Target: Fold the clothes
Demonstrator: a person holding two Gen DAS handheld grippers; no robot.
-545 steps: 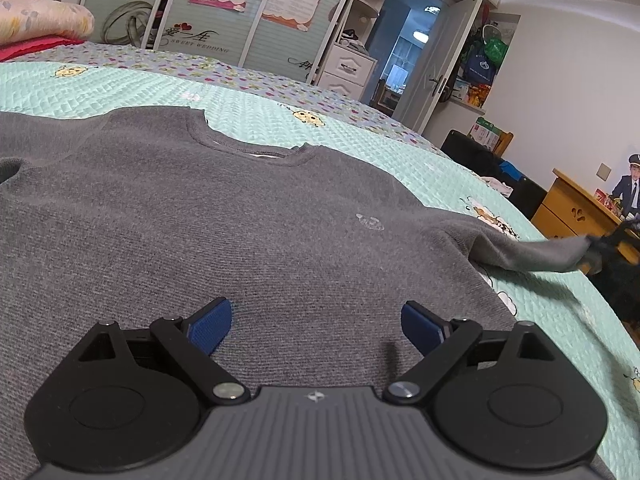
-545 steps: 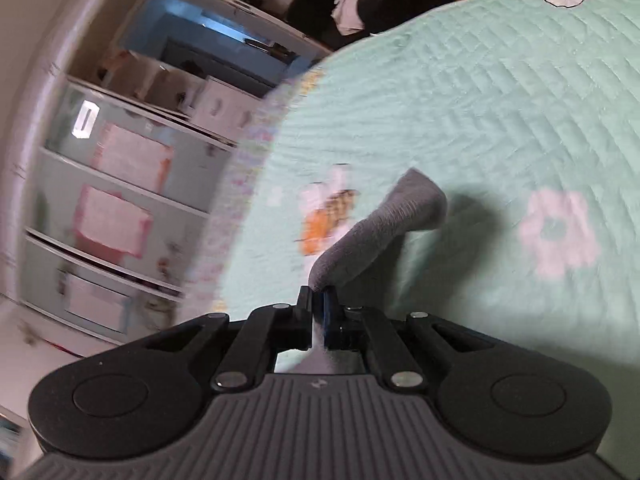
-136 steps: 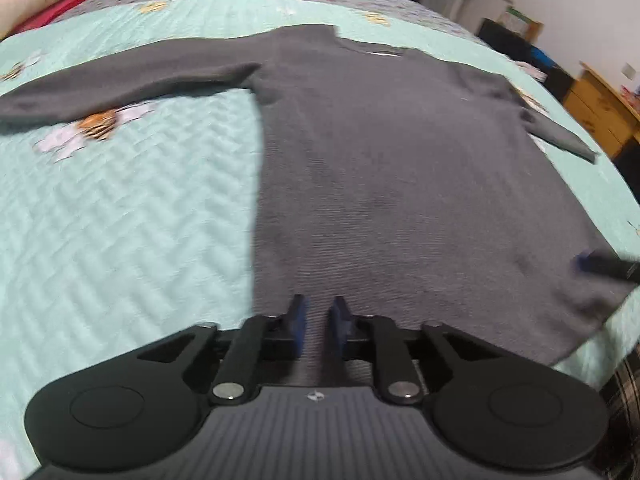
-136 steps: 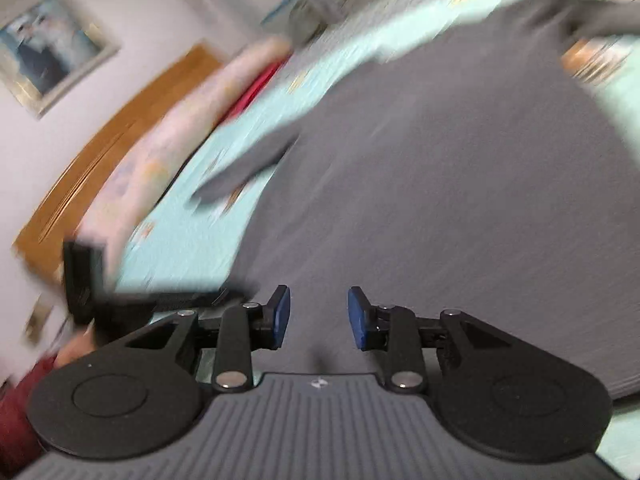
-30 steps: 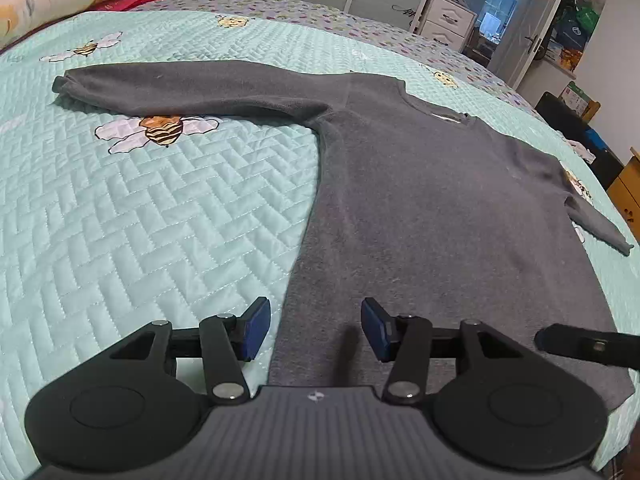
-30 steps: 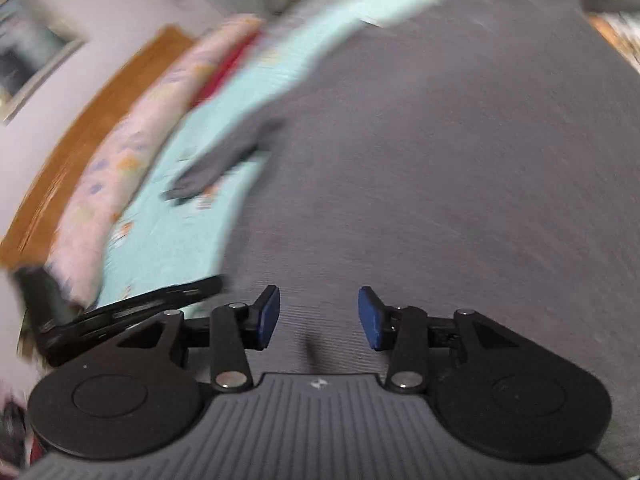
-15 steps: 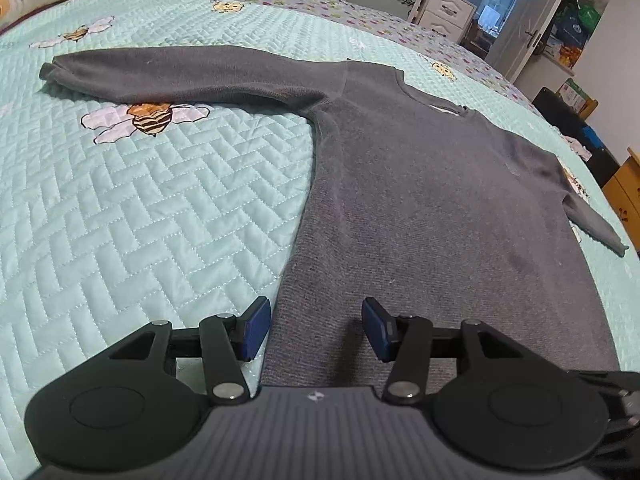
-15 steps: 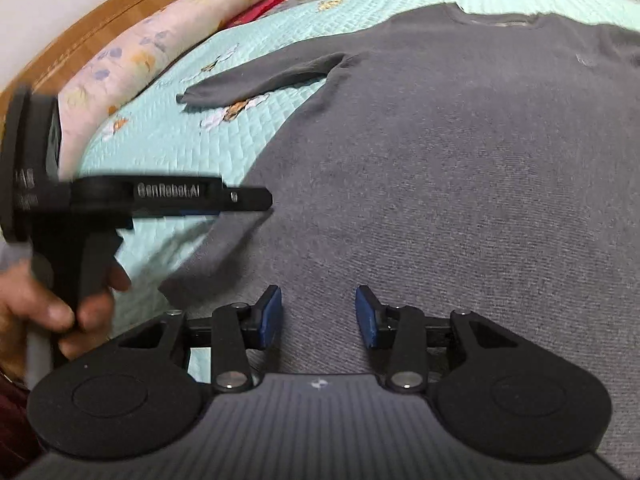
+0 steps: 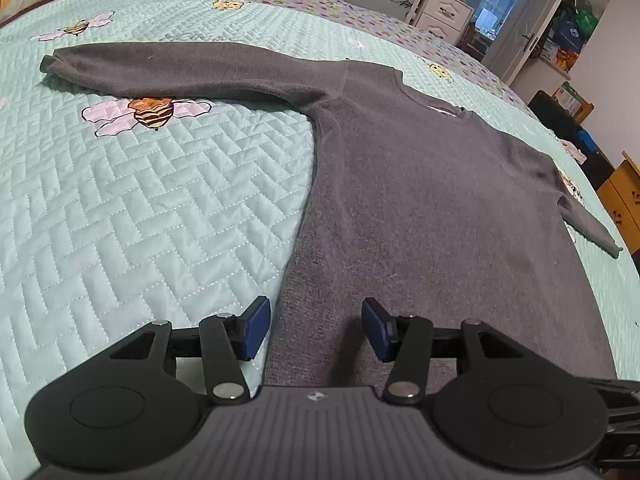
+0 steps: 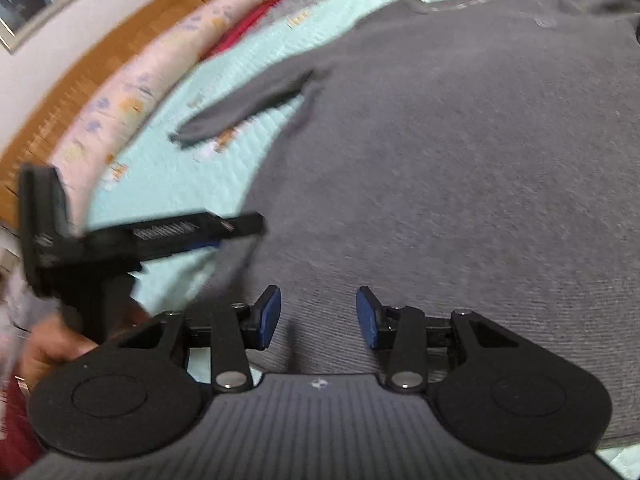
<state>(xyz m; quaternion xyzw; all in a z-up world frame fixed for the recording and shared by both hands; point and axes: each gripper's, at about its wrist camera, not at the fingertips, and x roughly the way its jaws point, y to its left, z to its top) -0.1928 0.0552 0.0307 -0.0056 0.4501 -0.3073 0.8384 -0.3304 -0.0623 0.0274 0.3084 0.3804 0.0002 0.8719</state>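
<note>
A dark grey long-sleeved sweater (image 9: 420, 200) lies flat on the mint quilted bedspread (image 9: 140, 208), front up, both sleeves spread out. My left gripper (image 9: 316, 330) is open and empty, low over the sweater's bottom left hem corner. My right gripper (image 10: 318, 316) is open and empty over the hem further right; the sweater (image 10: 460, 160) fills that view. The left gripper also shows from the side in the right wrist view (image 10: 224, 234), held by a hand.
A long floral pillow (image 10: 132, 88) and wooden headboard (image 10: 80, 80) lie beyond the left sleeve. A wardrobe, white drawers (image 9: 440, 12) and an open door stand past the bed's far edge. A wooden cabinet (image 9: 624, 204) is at the right.
Both grippers have stayed open. The left gripper has shifted slightly forward over the hem corner. The right wrist view has swung and is blurred by motion.
</note>
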